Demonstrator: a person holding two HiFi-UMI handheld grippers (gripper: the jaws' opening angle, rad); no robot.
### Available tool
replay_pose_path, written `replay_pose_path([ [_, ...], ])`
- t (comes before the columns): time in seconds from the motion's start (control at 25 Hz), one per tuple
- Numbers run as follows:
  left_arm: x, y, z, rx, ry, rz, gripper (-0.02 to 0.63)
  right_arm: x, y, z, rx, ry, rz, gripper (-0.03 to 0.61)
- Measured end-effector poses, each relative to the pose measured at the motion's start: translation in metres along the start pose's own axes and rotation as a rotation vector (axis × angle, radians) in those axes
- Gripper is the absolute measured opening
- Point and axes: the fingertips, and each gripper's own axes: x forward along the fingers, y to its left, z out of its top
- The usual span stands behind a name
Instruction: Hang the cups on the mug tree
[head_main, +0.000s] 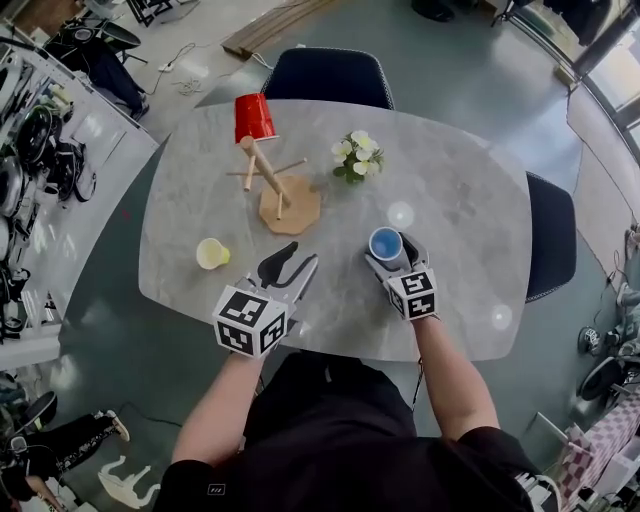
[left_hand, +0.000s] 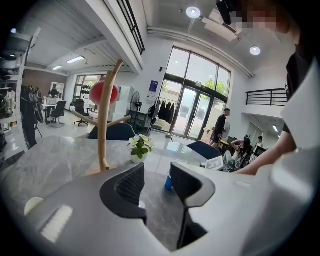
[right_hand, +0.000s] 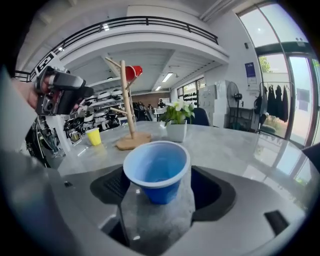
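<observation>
In a glass-fronted hall with a grey floor, one oval grey marble counter (head_main: 470, 200) stands with two dark chairs (head_main: 327, 77) pushed against it. One wooden mug tree (head_main: 272, 185) rises from its far half, just beside one small pot of white flowers (head_main: 355, 158). Two hand-held grippers work the near edge: the left hand-held gripper (head_main: 293, 262) hovers with jaws apart and nothing between them, while the right hand-held gripper (head_main: 395, 262) has its jaws spread wide around the blue cup (head_main: 386, 245), upright on the counter, pads not pressing. Of three cups, the red cup (head_main: 253, 117) hangs inverted on the tree's top; the yellow cup (head_main: 211, 253) sits left of the grippers.
</observation>
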Motion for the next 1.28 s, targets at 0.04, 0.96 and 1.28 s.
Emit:
replay_pose_path([
  [0.04, -0.001, 0.0, 0.0, -0.001, -0.003, 0.005, 0.173, 0.001, 0.001, 0.001, -0.009, 0.0, 0.009, 0.383],
  [0.96, 0.012, -0.003, 0.008, 0.009, 0.005, 0.0, 0.164, -0.011, -0.015, 0.031, 0.027, -0.07, -0.004, 0.339],
  [1.28, -0.005, 0.001, 0.019, 0.016, -0.009, 0.032, 0.161, -0.038, -0.019, 0.073, 0.007, -0.141, -0.024, 0.336],
])
